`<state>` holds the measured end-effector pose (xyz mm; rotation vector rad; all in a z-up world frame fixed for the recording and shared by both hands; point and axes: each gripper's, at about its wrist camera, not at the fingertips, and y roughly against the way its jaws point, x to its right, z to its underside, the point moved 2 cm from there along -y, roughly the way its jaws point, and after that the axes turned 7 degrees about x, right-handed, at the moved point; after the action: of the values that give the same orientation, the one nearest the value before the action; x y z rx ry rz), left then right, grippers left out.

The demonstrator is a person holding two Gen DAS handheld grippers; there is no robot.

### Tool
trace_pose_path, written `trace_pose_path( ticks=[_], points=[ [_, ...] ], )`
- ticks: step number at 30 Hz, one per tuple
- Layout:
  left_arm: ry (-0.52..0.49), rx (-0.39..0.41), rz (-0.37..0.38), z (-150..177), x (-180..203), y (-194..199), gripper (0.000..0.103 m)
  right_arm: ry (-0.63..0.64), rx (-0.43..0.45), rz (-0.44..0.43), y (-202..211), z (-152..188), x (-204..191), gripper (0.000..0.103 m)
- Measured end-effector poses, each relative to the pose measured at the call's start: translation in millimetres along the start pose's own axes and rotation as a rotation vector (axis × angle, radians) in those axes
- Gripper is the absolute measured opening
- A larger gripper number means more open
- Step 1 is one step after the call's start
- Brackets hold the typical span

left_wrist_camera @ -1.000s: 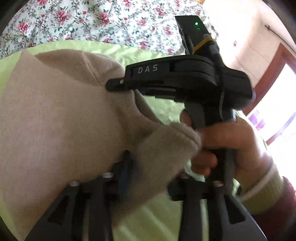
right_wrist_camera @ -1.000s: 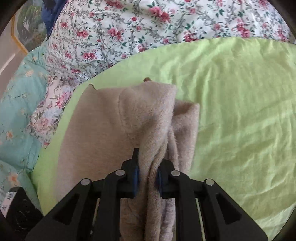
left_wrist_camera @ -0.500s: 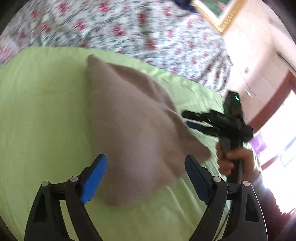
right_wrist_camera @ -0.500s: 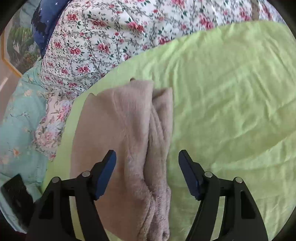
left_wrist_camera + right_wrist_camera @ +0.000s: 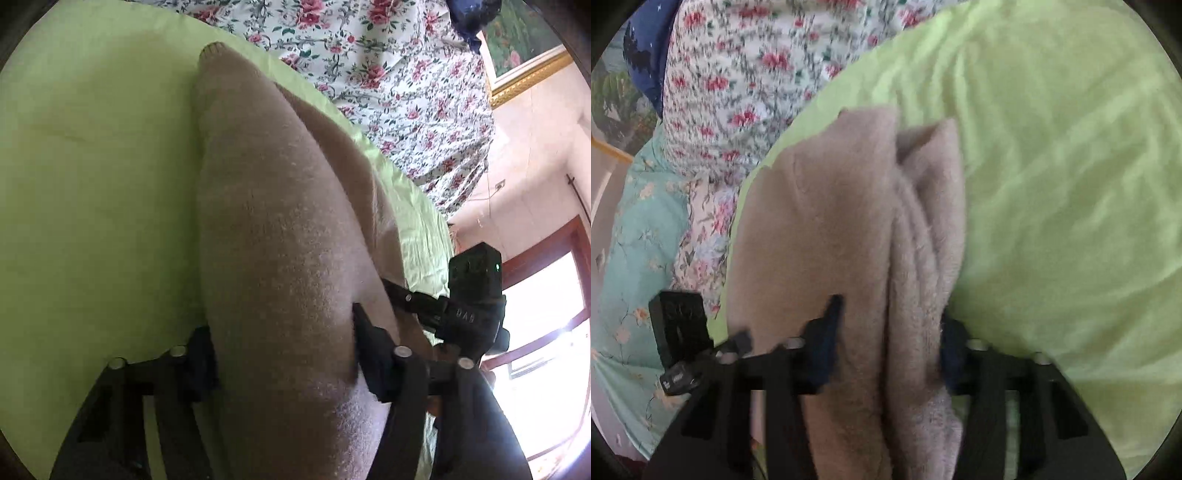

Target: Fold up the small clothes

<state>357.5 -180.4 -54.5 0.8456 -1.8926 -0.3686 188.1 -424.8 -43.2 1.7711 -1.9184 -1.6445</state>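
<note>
A beige fleece garment (image 5: 280, 258), folded lengthwise, lies on a lime-green sheet (image 5: 92, 184). My left gripper (image 5: 284, 354) has its jaws around the near end of the folded garment, with thick cloth filling the gap. My right gripper (image 5: 886, 343) likewise straddles the garment (image 5: 849, 229) at its near end, with folds bunched between its fingers. Whether either is clamped tight cannot be told. The right gripper's body (image 5: 469, 310) shows at the right of the left wrist view. The left gripper's body (image 5: 683, 343) shows at the lower left of the right wrist view.
A floral bedspread (image 5: 369, 48) lies beyond the green sheet (image 5: 1052, 166). A teal floral cloth (image 5: 639, 229) lies at the left in the right wrist view. A framed picture (image 5: 524, 55) hangs on the wall. A bright window (image 5: 546, 306) is at the right.
A second ago both grippers were shut on the garment. Half a second ago both were open and pulled back. Now both have moved forward, with the folded cloth between their jaws.
</note>
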Motion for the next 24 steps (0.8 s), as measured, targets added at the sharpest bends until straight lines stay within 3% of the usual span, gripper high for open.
trace_pose_path(
  ticks=[2,6,12,17,21,24],
  points=[
    [-0.020,0.015,0.002,-1.9,7.0,5.5,0.044,0.000,0.024,-0.001,5.7,3.0,-7.4,0.033],
    [-0.109,0.050,-0.042,7.9,23.3,49.9,0.042,0.013,0.070,-0.067,24.3,17.0,-42.2,0.031],
    [-0.136,0.093,-0.111,32.9,7.5,149.3,0.042,0.068,0.028,-0.180,12.2,70.5,-107.9,0.030],
    [-0.131,0.115,-0.161,55.2,-17.2,198.9,0.042,0.112,-0.027,-0.242,-16.1,112.2,-150.3,0.030],
    [-0.079,0.103,-0.163,77.2,-56.1,210.9,0.044,0.125,-0.064,-0.229,-36.4,134.1,-162.9,0.030],
    [-0.018,0.086,-0.175,93.9,-88.2,201.0,0.053,0.159,-0.067,-0.142,-50.9,144.6,-157.7,0.031]
  ],
)
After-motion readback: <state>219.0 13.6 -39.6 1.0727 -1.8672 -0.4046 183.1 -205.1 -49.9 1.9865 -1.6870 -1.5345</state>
